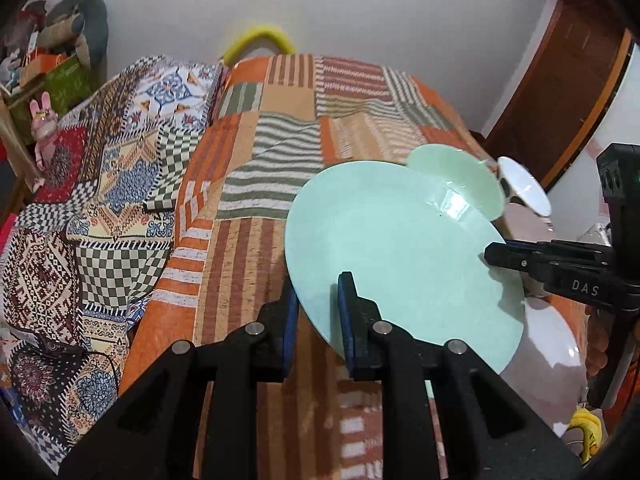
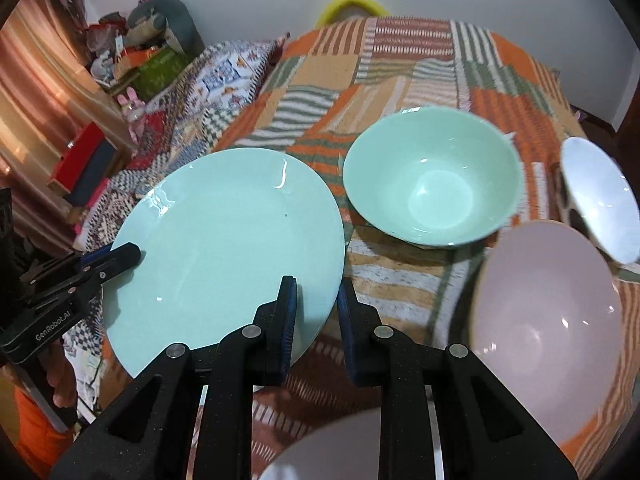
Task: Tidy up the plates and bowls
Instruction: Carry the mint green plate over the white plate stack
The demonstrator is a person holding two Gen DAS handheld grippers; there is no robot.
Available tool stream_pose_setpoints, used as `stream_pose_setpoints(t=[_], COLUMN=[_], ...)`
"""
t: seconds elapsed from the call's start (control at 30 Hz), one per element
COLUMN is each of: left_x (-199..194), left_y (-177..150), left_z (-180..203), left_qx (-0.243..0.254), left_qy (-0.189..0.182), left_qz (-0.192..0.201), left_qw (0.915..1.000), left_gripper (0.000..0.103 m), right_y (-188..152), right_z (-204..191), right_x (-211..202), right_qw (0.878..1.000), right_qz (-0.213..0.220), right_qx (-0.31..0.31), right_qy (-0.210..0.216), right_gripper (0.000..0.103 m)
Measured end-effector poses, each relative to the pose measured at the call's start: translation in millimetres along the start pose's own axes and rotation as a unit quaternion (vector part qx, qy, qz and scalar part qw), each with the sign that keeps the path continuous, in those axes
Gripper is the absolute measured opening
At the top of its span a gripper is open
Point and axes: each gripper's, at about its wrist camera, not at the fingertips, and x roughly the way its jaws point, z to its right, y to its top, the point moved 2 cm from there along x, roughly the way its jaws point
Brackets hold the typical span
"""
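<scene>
We see a glossy, smooth mint-green ceramic plate (image 2: 224,240), a glossy pale pink bowl (image 2: 548,320), and a matt woven patchwork cloth (image 1: 256,184).

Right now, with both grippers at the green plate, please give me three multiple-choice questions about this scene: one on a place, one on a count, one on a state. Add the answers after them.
1. Where is the green bowl relative to the plate in the right wrist view?
A. Under the plate
B. To the right of it and farther away
C. Stacked on it

2. How many bowls show in the right wrist view?
A. One
B. Three
C. Five

3. What is on the plate's surface?
A. Nothing
B. A spoon
C. A cup

Answers:
1: B, the bowl sits on the bedspread beyond the plate's right edge.
2: B, the green bowl, a pink bowl and a white bowl.
3: A, its face is bare; the left gripper and right gripper each straddle its rim.
</scene>
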Motion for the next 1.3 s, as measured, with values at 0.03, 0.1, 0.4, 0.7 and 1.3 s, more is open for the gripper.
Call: stream_pose_setpoints(t=[0.03,0.1,0.4,0.7,1.3], left_x=[-7.7,-18.3,-62.7,-88.3,-88.1], left_y=[-0.8,-2.6,-13.8,-32.0,-67.5], left_z=[4.7,12.1,53.5,93.8,153.5], left_qx=[0.002,0.005,0.025,0.041,0.073], left_qy=[-0.002,-0.004,-0.011,-0.025,-0.047], left_qz=[0.004,0.010,0.033,0.037,0.009], left_qw=[1.0000,0.9999,0.9991,0.9982,0.9961], left_gripper=[0.019,0.019,0.019,0.020,0.020], right_y=[-1.4,-5.4,-27.2,-57.4,-115.5], right_z=[-0.1,0.0,7.8,21.0,58.8], right_x=[-5.3,-19.5,-72.1,-110.9,-142.0], right_qw=[1.000,1.000,0.998,0.996,0.991], right_qz=[0.005,0.018,0.062,0.088,0.104], right_qx=[0.001,0.002,0.013,0.029,0.083], right_qy=[0.001,0.003,0.009,0.009,0.003], right_gripper=[0.019,0.019,0.019,0.019,0.019])
